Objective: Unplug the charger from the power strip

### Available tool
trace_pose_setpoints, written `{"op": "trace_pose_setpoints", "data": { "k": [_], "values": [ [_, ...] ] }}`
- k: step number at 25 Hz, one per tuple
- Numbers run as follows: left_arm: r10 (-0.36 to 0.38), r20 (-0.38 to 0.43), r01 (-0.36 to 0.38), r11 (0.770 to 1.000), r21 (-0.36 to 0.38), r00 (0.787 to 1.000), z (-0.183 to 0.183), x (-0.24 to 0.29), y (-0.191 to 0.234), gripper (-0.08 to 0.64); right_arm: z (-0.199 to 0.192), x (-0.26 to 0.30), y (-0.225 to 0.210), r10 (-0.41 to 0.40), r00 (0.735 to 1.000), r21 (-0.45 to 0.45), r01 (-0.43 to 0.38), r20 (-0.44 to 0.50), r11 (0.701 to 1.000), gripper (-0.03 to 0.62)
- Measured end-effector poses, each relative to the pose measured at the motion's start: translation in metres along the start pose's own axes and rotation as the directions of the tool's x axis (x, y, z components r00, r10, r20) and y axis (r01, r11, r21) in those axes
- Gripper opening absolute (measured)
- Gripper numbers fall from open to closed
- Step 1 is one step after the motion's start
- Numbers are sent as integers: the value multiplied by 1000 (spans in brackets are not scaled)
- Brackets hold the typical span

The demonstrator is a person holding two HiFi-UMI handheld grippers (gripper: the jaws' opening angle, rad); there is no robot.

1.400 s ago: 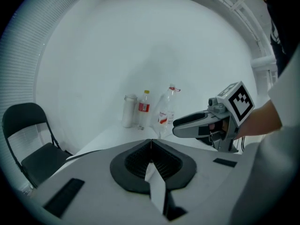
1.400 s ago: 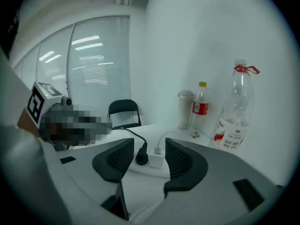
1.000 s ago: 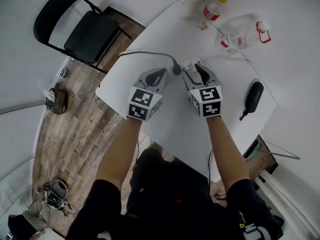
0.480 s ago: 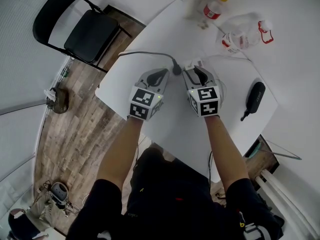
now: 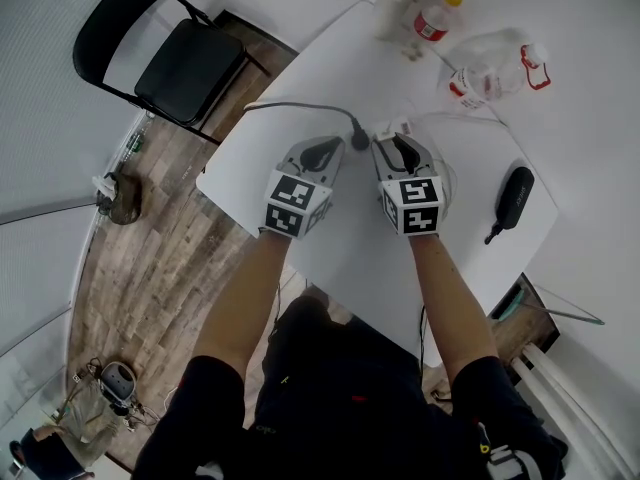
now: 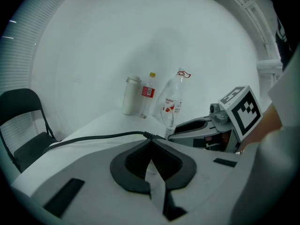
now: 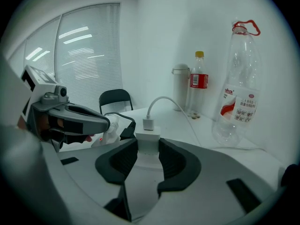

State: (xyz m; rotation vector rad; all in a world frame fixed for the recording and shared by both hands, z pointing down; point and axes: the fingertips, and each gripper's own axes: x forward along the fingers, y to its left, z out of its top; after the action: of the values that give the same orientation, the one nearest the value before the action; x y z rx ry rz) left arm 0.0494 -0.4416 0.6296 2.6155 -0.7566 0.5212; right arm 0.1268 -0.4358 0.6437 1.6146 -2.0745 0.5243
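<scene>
The charger [image 7: 148, 139], a small white block with a white cable plugged into its top, stands upright between the closing jaws of the right gripper [image 7: 147, 149], whose pads meet its sides. The white power strip [image 7: 106, 132] lies flat beside it, black cord attached.

Grey left hand-held gripper [image 5: 333, 149] and right hand-held gripper [image 5: 393, 140] bear black-and-white marker cubes [image 5: 296, 205]; sleeves [image 5: 205, 388] are black.

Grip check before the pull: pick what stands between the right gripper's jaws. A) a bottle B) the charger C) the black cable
B: in the right gripper view the white charger stands between the closing jaws of the right gripper.
</scene>
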Motion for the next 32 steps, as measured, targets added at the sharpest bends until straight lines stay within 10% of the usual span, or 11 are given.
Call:
{"op": "trace_pose_setpoints", "data": {
  "k": [7, 16, 32],
  "values": [
    [15, -19, -14, 1000, 23, 1000, 2, -5, 0, 23, 52, -33, -2, -30, 991, 17, 28, 133, 999, 153],
    [50, 187, -49, 999, -7, 981, 77, -98, -29, 23, 101, -136, -4, -52, 953, 67, 33, 299, 997, 153],
    [42, 410, -114, 982, 152, 911, 180, -262, -143, 23, 160, -336, 33, 7, 843, -40, 17, 538, 999, 153]
  ]
}}
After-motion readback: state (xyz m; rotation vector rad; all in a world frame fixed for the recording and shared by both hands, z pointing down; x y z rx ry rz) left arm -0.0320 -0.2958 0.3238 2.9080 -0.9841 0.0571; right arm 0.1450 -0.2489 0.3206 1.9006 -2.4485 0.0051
